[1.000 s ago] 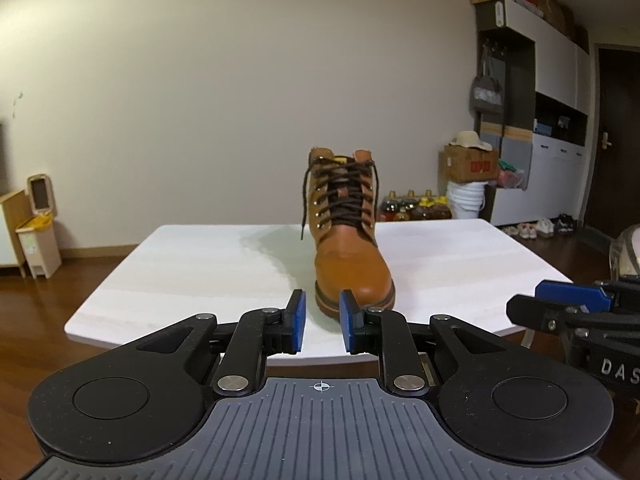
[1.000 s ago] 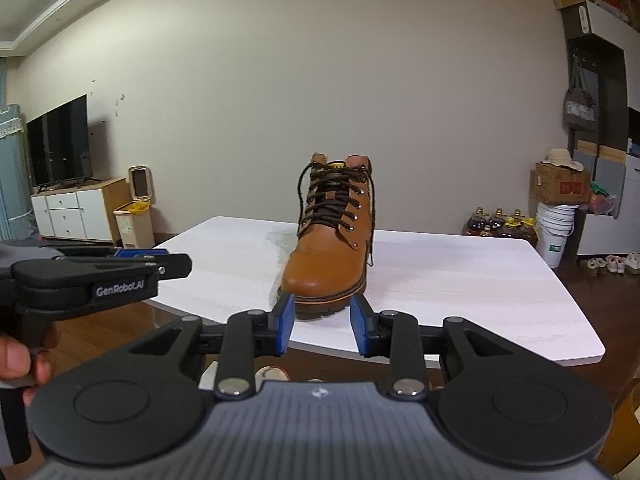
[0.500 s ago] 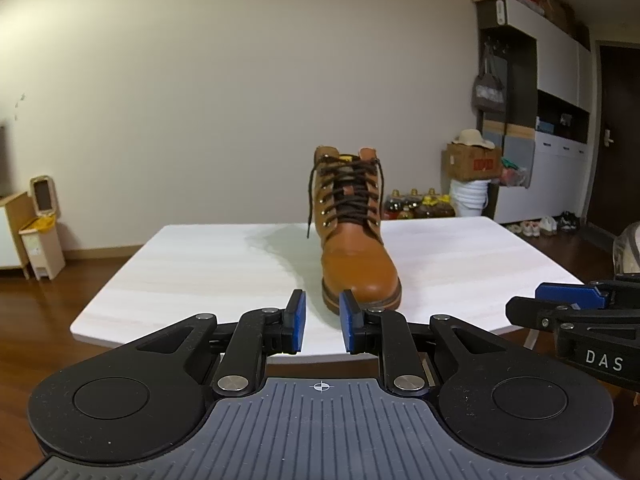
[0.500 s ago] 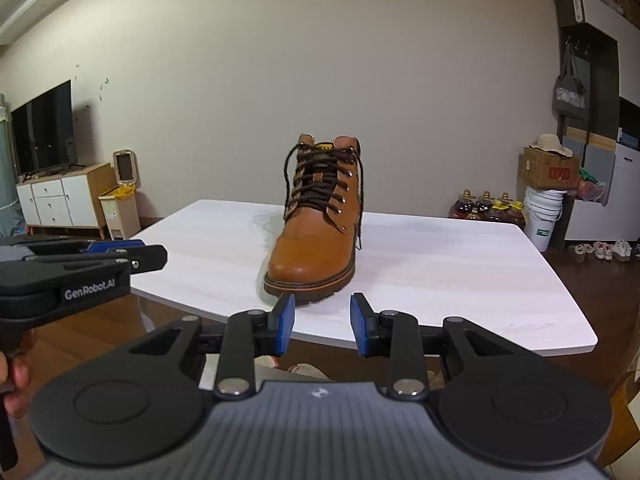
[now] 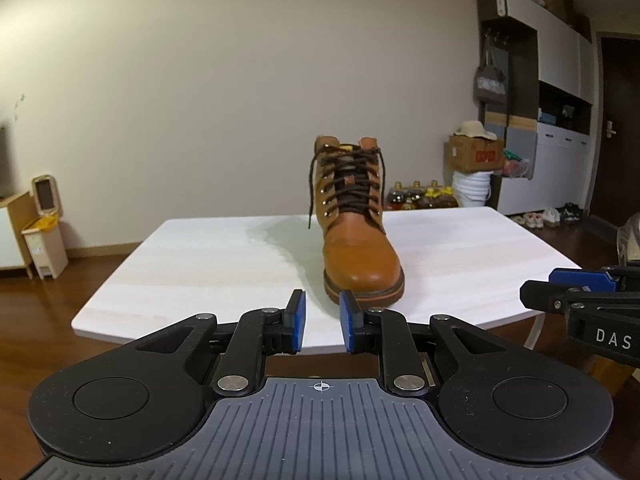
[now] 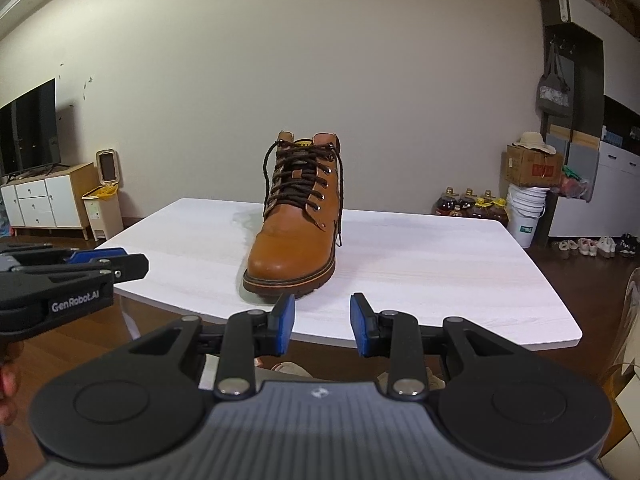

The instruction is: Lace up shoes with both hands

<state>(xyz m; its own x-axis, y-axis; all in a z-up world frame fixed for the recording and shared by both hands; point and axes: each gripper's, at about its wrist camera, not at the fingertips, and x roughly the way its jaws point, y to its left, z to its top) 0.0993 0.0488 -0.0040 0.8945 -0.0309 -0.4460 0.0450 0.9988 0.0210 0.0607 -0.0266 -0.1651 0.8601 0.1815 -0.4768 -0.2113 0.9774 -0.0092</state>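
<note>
Brown boot [image 5: 357, 236] stands upright on the white table [image 5: 208, 264], toe close to the near edge, laces [image 5: 352, 184] crossed, loose ends hanging down both sides. Bare tabletop left, right and behind it. Left gripper [image 5: 322, 328] released, holding nothing, short of the near edge. Right gripper [image 6: 322, 324] likewise, gap wider. Wood floor, plain far wall, bin [image 5: 46, 228] at left, shelving [image 5: 560, 120] at right.

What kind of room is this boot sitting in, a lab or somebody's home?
Most likely a home living room. The boot stands on a white table, with a television on a white sideboard behind, and pairs of shoes lined up on the wooden floor by the cabinets.
</note>
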